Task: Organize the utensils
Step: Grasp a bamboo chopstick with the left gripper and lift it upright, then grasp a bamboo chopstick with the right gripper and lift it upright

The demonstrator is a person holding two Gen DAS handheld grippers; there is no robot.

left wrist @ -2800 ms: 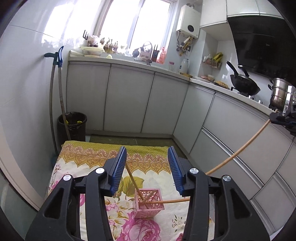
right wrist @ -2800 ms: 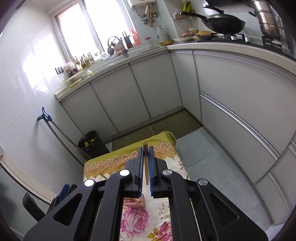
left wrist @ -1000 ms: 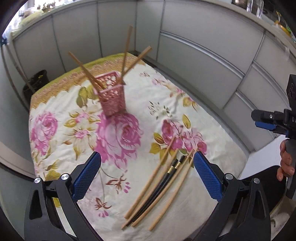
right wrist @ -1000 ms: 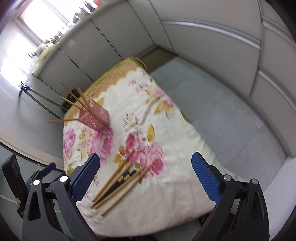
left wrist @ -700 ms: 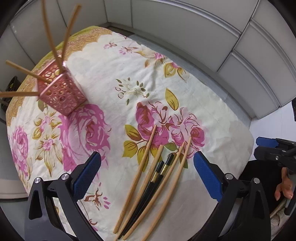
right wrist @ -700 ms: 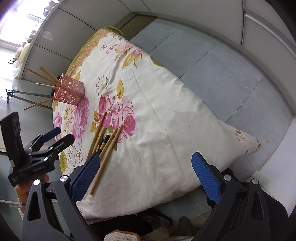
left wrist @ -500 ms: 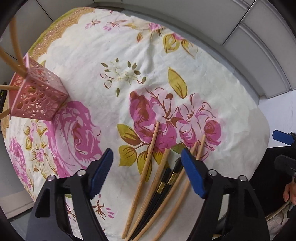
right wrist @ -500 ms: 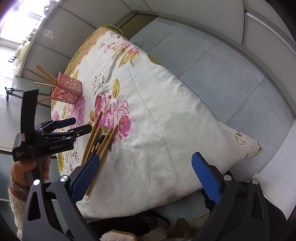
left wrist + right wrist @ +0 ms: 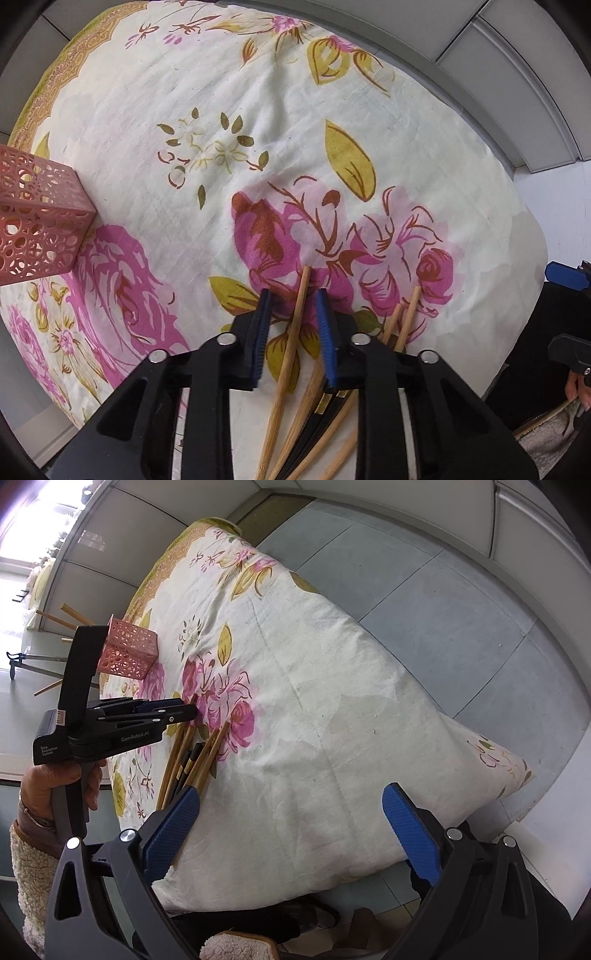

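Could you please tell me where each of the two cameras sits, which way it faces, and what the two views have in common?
Left wrist: on the left gripper, facing steeply down at the floral cloth; its jaws are closing around a wooden chopstick.
Right wrist: on the right gripper, jaws open, looking obliquely down across the table to the floor; the person's left hand and fleece sleeve show.
Shared: the cloth, the chopstick pile, the pink holder.
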